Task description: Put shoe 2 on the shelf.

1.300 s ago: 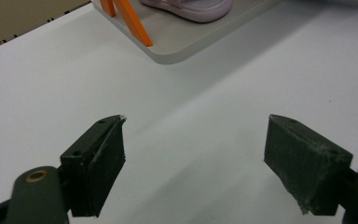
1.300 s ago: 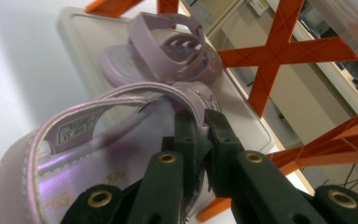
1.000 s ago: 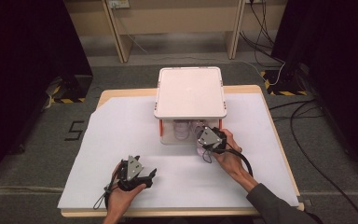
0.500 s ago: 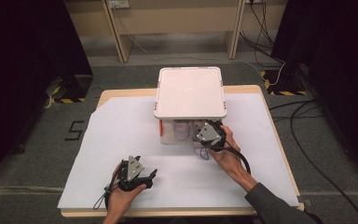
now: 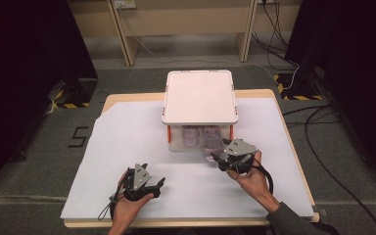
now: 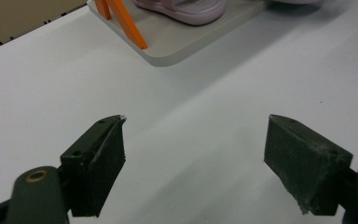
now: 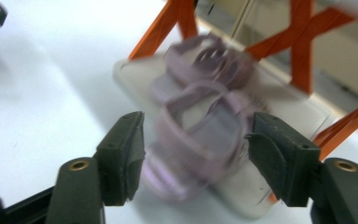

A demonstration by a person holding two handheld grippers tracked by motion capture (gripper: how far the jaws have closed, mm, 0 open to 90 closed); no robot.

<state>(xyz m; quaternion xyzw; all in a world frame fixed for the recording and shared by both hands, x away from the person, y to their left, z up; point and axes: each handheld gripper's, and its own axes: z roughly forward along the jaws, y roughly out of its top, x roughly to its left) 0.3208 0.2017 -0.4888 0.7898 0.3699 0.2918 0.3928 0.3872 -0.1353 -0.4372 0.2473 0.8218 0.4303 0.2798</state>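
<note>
A small rack with a white top (image 5: 199,98) and orange struts (image 7: 168,25) stands mid-table. Two lilac sandals lie on its lower shelf (image 7: 279,112). The far sandal (image 7: 205,65) sits deeper in. The near sandal (image 7: 196,140) pokes over the shelf's front edge (image 5: 213,144). My right gripper (image 7: 193,158) is just in front of the rack (image 5: 216,155). Its jaws have just been opening; the near sandal shows between the pads, which stand apart from it. My left gripper (image 6: 193,154) rests open over bare white sheet at the near left (image 5: 159,185).
A white sheet (image 5: 117,147) covers the wooden table (image 5: 284,127). The rack's base corner (image 6: 186,42) and an orange strut (image 6: 121,21) lie ahead of the left gripper. Cables run on the floor at the right (image 5: 323,117).
The right gripper has drawn back from the rack's front toward the near right, and its jaws have parted, leaving the near sandal on the shelf. The left hand has kept still.
</note>
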